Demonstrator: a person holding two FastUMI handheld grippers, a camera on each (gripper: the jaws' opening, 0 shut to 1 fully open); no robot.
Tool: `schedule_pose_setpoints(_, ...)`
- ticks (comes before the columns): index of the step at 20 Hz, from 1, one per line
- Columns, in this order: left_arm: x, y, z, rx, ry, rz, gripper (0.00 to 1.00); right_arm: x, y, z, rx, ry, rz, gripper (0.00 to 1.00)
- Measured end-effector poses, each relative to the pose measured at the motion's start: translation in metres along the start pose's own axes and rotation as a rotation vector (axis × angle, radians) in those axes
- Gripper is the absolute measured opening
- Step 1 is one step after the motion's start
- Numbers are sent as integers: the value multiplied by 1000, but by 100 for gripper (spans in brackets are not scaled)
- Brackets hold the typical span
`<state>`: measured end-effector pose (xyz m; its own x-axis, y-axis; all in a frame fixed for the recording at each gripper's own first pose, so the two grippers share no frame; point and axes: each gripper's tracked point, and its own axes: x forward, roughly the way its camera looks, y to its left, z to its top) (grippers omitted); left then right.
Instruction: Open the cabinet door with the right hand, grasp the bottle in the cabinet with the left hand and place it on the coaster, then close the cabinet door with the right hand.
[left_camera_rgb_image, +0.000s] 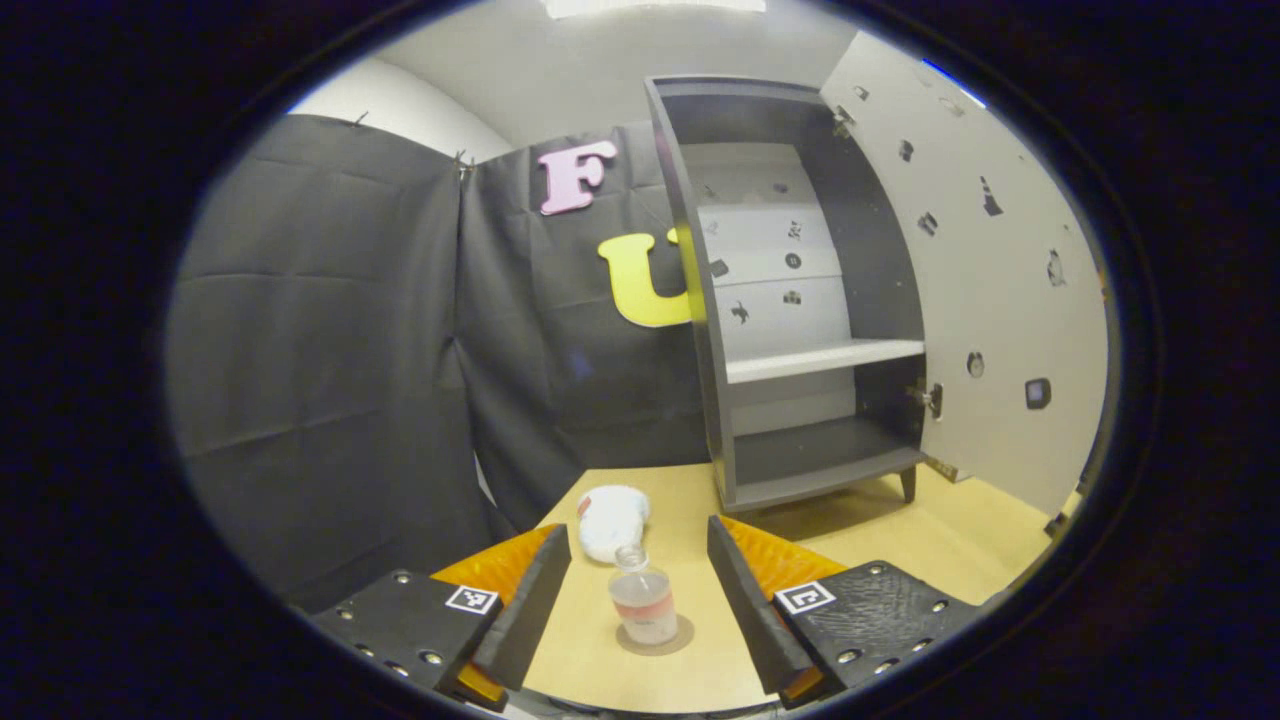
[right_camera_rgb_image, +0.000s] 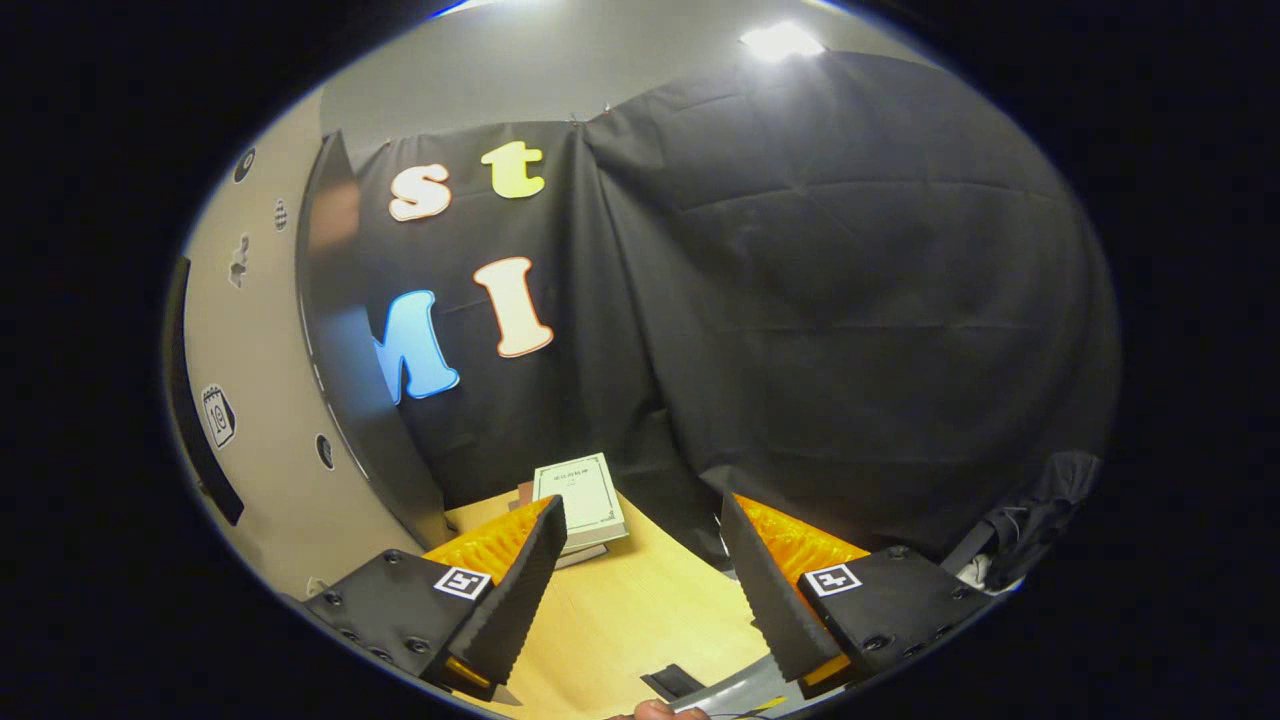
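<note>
On the coaster (left_camera_rgb_image: 655, 640) stands the bottle (left_camera_rgb_image: 643, 602), cabinet door (left_camera_rgb_image: 1000, 270) open.

We note a dark grey cabinet (left_camera_rgb_image: 790, 300) with a pale, sticker-dotted door (left_camera_rgb_image: 1010, 290), and a light wooden tabletop (left_camera_rgb_image: 960, 540).

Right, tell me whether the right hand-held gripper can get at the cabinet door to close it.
Probably yes: the open door stands just beside the right hand-held gripper, whose jaws are open and empty.
</note>
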<state>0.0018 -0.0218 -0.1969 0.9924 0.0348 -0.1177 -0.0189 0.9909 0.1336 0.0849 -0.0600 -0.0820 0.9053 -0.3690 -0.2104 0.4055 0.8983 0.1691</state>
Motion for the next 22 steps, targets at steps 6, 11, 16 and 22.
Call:
schedule_pose_setpoints(6, -37, -63, 43, -66, 18, -22, 84, -9, 36, 24, -152, -53, 168, 98)
schedule_pose_setpoints(11, -59, -63, 94, -128, 7, 7, 83, -33, 71, 50, -292, -108, 333, 93)
schedule_pose_setpoints(16, -76, -54, 170, -102, -94, 29, 85, -51, 89, 77, -200, -106, 433, 95)
schedule_pose_setpoints(22, -47, -60, 197, -153, -41, -63, 84, -70, 115, 104, -198, -137, 460, 98)
